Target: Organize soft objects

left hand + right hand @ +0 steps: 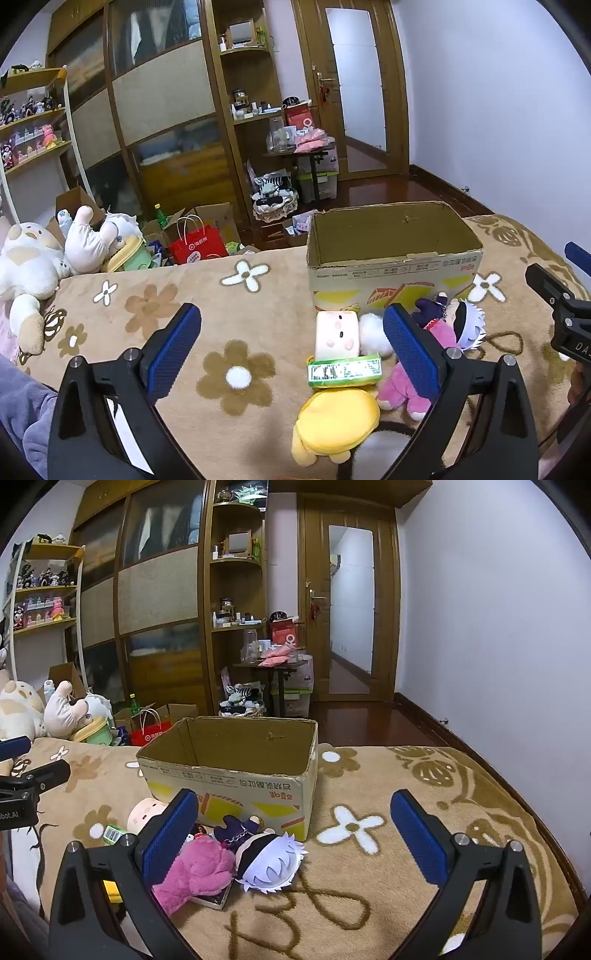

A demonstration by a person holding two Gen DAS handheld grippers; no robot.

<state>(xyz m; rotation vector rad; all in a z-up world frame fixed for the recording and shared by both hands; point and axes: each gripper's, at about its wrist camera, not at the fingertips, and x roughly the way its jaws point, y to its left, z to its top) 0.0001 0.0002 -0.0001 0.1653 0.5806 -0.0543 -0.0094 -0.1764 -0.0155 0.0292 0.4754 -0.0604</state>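
Observation:
An empty cardboard box (395,258) (236,775) stands on the flowered beige blanket (229,295). In front of it lie small plush toys: a cream block-faced toy with a yellow body (338,373), a white pompom (373,332), and a pink doll with white hair (439,339) (255,860). My left gripper (291,332) hangs open above the blanket, the yellow toy between its blue fingers, untouched. My right gripper (295,827) is open too, the pink doll by its left finger (173,834). The right gripper also shows at the right edge of the left wrist view (561,295).
Large white and tan plush toys (33,266) and a pale doll (99,240) lie at the blanket's far left edge. Beyond the bed stand a red paper bag (197,243), open cartons, a wardrobe, shelves with figurines (29,129) and a cluttered side table (299,147).

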